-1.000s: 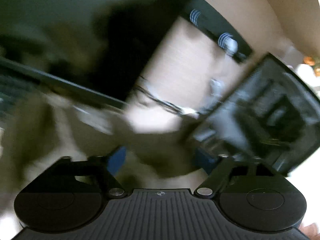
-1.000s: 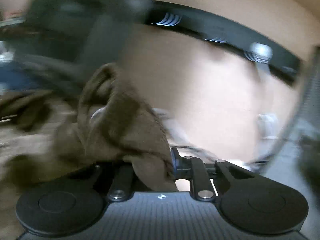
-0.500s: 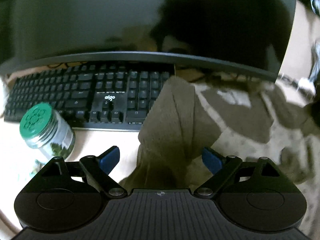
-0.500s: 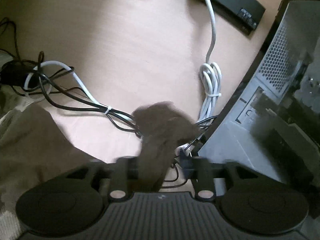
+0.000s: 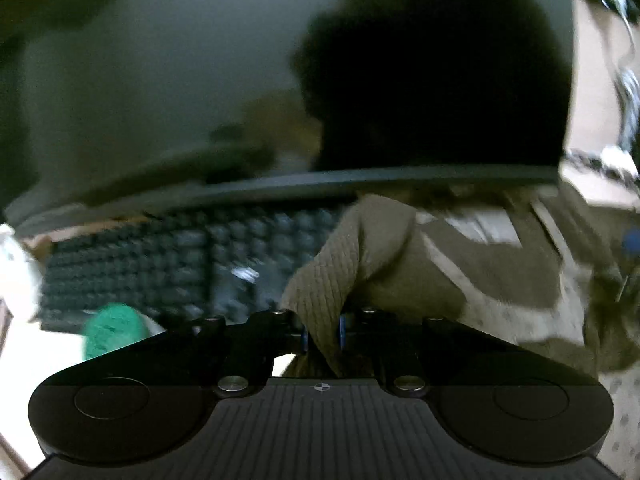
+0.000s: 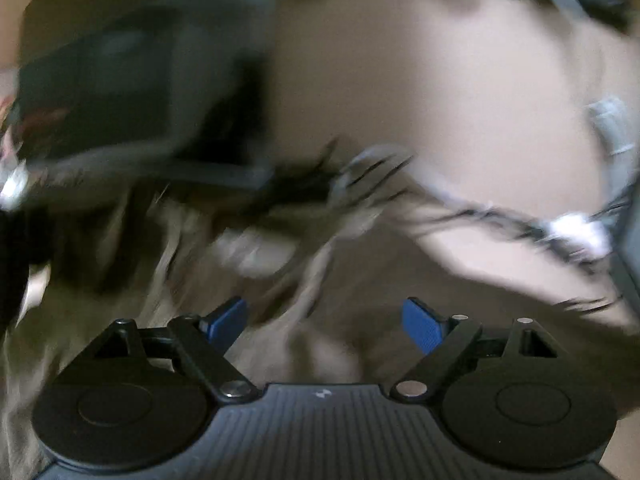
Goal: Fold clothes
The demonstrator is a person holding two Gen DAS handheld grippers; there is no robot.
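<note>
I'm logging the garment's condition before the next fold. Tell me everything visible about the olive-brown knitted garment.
The olive-brown knitted garment is ribbed, soft-looking cloth with paler panels, lying crumpled and unfolded on the beige desk. One ribbed fold rises between the closing jaws of the left gripper, whose blue pads press it. It reaches the black keyboard and the monitor's lower edge. In the blurred right wrist view it spreads beneath the right gripper, whose jaws are opening and hold nothing.

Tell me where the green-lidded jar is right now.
Left wrist view, lower left: the jar stands in front of the keyboard, left of the garment.
</note>
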